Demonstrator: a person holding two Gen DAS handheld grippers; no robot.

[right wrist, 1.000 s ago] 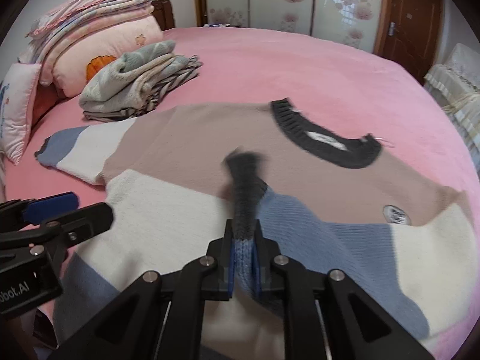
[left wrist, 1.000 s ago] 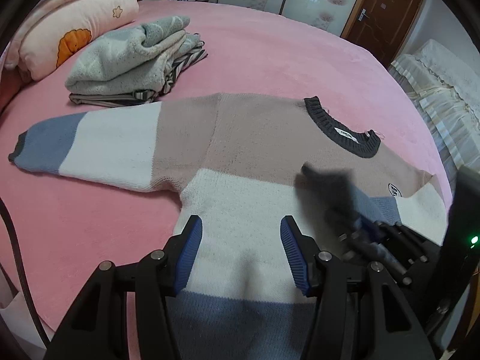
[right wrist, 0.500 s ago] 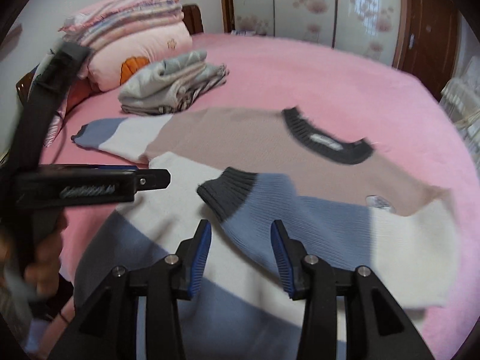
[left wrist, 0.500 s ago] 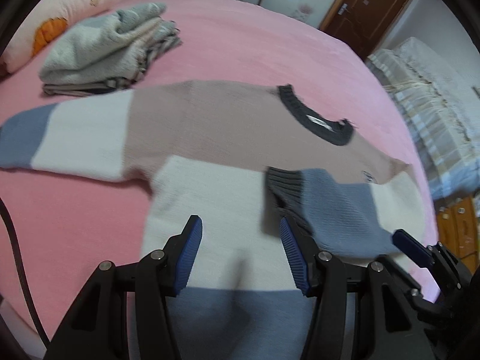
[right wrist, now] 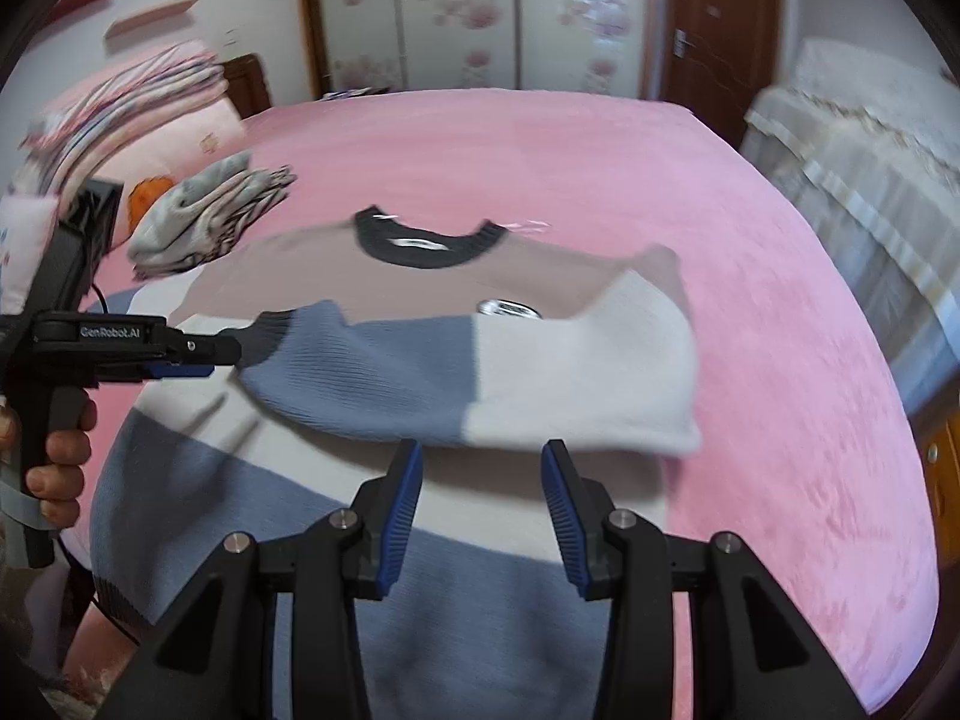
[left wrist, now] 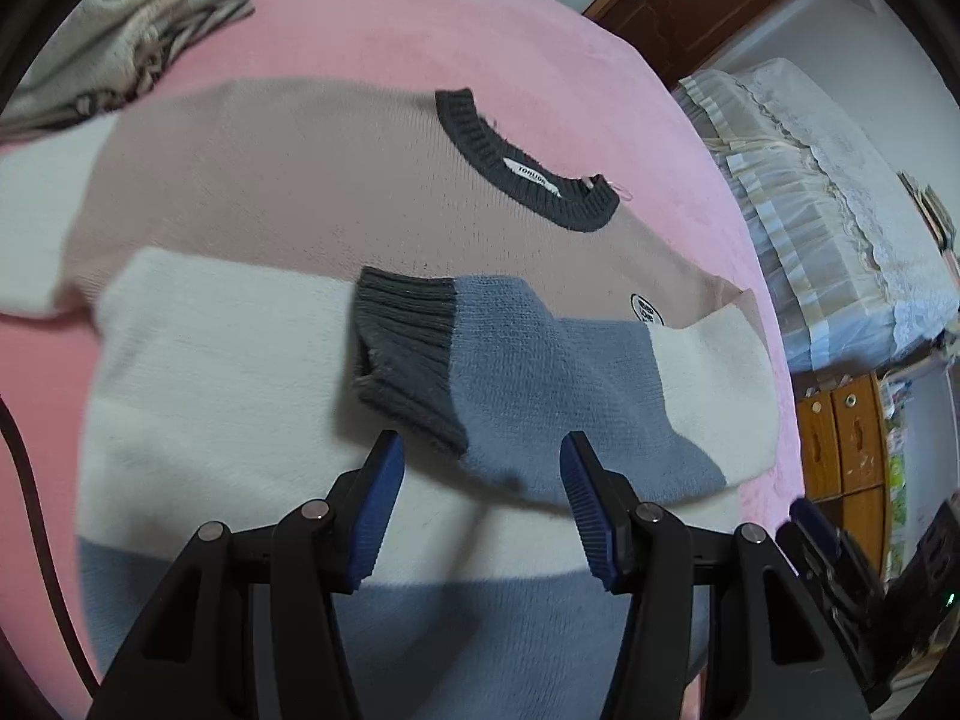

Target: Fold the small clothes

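A colour-block knit sweater (left wrist: 240, 324) in tan, cream and blue lies flat on the pink bed (left wrist: 420, 30), its dark collar (left wrist: 528, 174) at the far side. Its right sleeve (left wrist: 540, 384) is folded across the chest, dark cuff (left wrist: 408, 354) near the middle. My left gripper (left wrist: 480, 468) is open and empty just above the cuff. My right gripper (right wrist: 480, 468) is open and empty over the sweater (right wrist: 300, 510), just short of the folded sleeve (right wrist: 480, 372). The left gripper also shows in the right wrist view (right wrist: 180, 354), by the cuff.
A pile of folded grey and striped clothes (left wrist: 132, 30) lies at the far left of the bed, also in the right wrist view (right wrist: 204, 216). Pillows and folded quilts (right wrist: 132, 114) sit behind it. A covered sofa (left wrist: 840, 198) and wooden cabinet (left wrist: 840, 450) stand right of the bed.
My right gripper carried the sleeve across the chest, let it go and drew back open. My left gripper, open throughout, moved right toward the cuff.
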